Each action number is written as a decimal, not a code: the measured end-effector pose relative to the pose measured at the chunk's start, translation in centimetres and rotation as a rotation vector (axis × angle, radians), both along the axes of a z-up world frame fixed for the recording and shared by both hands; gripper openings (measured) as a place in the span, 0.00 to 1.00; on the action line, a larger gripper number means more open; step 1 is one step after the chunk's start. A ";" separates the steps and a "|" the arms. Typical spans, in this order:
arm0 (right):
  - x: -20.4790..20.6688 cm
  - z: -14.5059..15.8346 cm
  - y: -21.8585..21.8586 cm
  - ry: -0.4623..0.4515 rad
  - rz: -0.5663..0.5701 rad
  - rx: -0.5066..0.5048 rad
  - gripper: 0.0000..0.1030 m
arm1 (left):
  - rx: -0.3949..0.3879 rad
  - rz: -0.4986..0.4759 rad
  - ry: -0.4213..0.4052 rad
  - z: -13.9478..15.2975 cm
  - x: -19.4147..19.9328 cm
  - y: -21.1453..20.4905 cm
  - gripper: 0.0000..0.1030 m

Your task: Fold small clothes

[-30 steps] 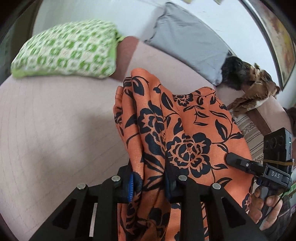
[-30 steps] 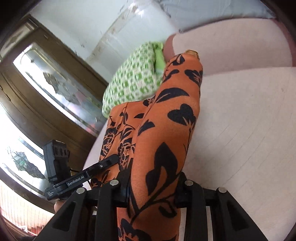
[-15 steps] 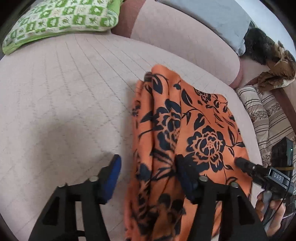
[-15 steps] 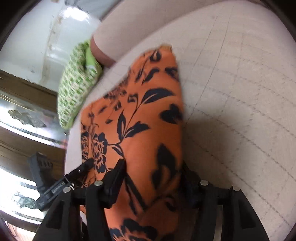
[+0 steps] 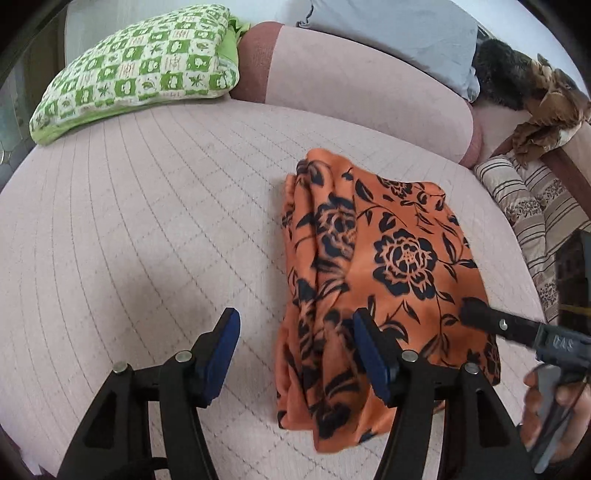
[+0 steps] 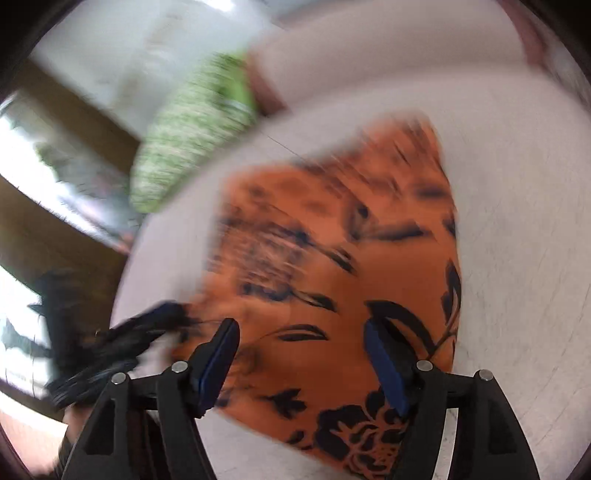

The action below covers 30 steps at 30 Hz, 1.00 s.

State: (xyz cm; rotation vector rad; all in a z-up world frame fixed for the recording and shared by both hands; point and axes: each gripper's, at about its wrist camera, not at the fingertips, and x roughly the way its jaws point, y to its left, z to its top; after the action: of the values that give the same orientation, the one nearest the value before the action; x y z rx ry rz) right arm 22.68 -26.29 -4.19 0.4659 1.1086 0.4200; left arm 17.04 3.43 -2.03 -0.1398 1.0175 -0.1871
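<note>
We see an orange cloth printed with black roses and leaves, on a pale pink quilted sofa seat. At its far left corner sits a green-and-white checked cushion; a grey pillow lies along the back edge. The striped cushion looks beige and brown, perhaps. Both grippers' pads are blue.

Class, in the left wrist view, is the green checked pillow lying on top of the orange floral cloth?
No, the pillow lies apart from the cloth.
</note>
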 end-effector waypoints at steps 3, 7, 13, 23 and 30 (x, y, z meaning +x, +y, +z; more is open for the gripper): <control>-0.5 2.0 0.4 -0.059 -0.016 0.008 0.71 | 0.013 -0.002 -0.022 0.3 -0.5 0.1 0.62; -1.0 3.3 0.7 -0.128 -0.003 -0.052 0.83 | 0.008 0.005 -0.014 0.4 -0.8 0.2 0.62; 0.5 1.7 0.9 -0.080 -0.057 -0.057 0.83 | 0.030 0.009 -0.027 1.1 -1.9 0.6 0.62; -9.7 5.8 1.5 -0.213 -0.078 -0.402 0.84 | 0.147 0.066 -0.126 3.2 -8.5 0.3 0.79; -16.4 4.0 1.6 -0.153 -0.143 -0.529 0.92 | 0.213 0.061 -0.129 3.7 -13.9 -1.1 0.79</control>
State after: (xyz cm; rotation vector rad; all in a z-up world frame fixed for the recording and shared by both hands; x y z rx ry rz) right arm 6.26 -24.69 -0.14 0.0433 0.9829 0.0272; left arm 3.10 2.35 1.67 0.0354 0.8977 -0.0310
